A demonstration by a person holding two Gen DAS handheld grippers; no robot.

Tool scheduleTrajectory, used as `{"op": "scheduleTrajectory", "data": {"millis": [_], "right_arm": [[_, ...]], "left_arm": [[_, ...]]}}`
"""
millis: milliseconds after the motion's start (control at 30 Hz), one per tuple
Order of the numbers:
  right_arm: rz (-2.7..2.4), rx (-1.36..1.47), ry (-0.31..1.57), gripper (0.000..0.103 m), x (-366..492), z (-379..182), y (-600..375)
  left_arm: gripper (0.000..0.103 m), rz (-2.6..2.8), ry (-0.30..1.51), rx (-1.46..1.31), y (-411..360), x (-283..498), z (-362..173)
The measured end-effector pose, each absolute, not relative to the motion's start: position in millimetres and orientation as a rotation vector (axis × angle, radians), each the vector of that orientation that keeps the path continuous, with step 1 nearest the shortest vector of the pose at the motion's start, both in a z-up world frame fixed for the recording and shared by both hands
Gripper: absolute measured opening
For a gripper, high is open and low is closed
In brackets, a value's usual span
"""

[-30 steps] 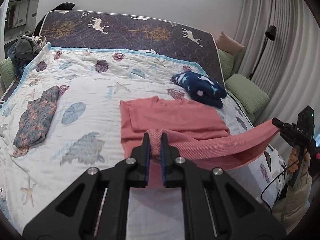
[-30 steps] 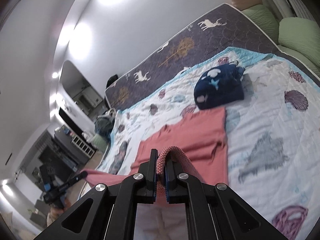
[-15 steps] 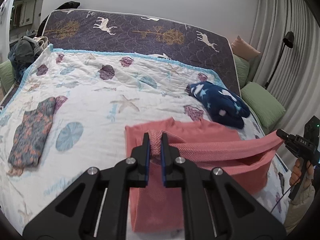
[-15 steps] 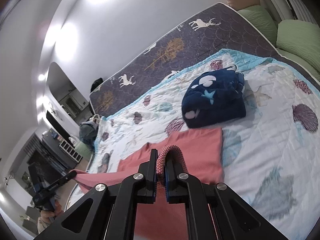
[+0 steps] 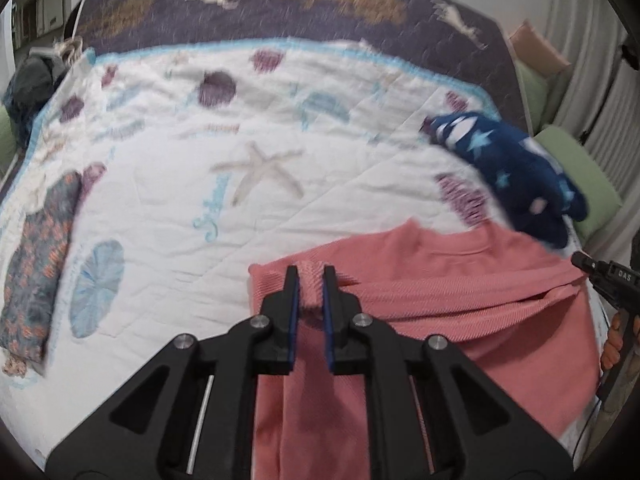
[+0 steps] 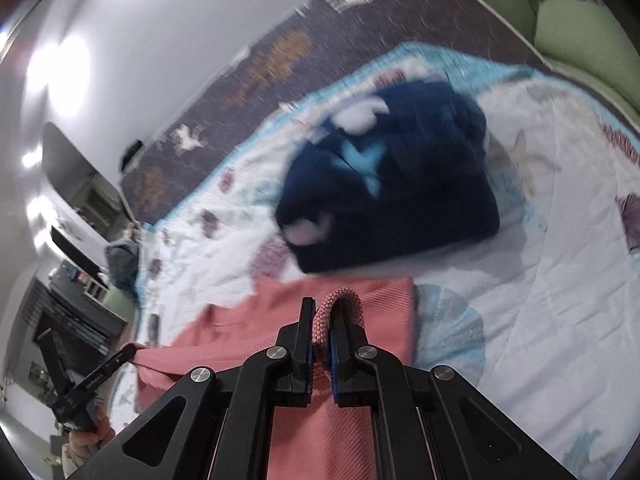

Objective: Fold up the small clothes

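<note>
Around the work, a white quilt (image 5: 168,184) printed with shells and starfish covers the bed, and a dark headboard panel (image 5: 280,4) with deer and trees stands along the far edge. A folded navy fleece (image 5: 516,172) with white and blue stars lies near the quilt's far right corner, just beyond the shirt's far edge; in the right wrist view it sits right ahead of the fingers. A folded floral garment (image 5: 36,264) lies near the left edge, well apart from the shirt. Green cushions (image 5: 576,176) rest off the right side of the bed, by a grey curtain (image 5: 592,40). A dark pile of clothes (image 5: 28,80) sits at the far left corner.

The coral shirt (image 5: 460,264) lies on the quilt toward the near right edge, its near part lifted and doubled over the flat part. The left gripper (image 5: 307,280) pinches a bunched corner of the shirt between its blue pads. The right gripper (image 6: 321,316) is clamped on the opposite corner, a loop of ribbed hem curling over one finger. Between them the folded edge runs taut. Both views are blurred.
</note>
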State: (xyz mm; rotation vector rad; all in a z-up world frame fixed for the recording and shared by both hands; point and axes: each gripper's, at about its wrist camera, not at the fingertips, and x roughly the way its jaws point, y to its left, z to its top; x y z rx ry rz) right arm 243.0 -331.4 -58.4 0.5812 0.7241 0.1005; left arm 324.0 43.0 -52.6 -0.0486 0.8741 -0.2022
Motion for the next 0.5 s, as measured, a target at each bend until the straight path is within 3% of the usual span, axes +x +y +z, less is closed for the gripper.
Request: {"op": "scheduleTrajectory", "data": {"millis": [167, 233, 300, 333, 433, 500], "right_arm": [[0.079, 0.623, 0.823, 0.01, 258, -88, -342], [0.077, 0.631, 0.8, 0.019, 248, -84, -351], [0.02, 0.585, 0.767, 0.042, 233, -75, -360], [-0.003, 0.563, 0.75, 0.045, 223, -70, -365], [0.03, 0.541, 0.769, 0.046, 188, -67, -368], [0.085, 0.544, 0.815, 0.046, 165, -74, -364]], "left_arm": [[0.027, -0.153, 0.885, -0.172, 79, 326, -58], [0.034, -0.132, 0.867, -0.198, 94, 320, -53], [0.037, -0.139, 0.851, -0.206, 111, 303, -47], [0.041, -0.156, 0.853, -0.209, 116, 292, -46], [0.058, -0.237, 0.899, -0.219, 123, 256, -55], [0.059, -0.302, 0.959, -0.228, 121, 233, -66]]}}
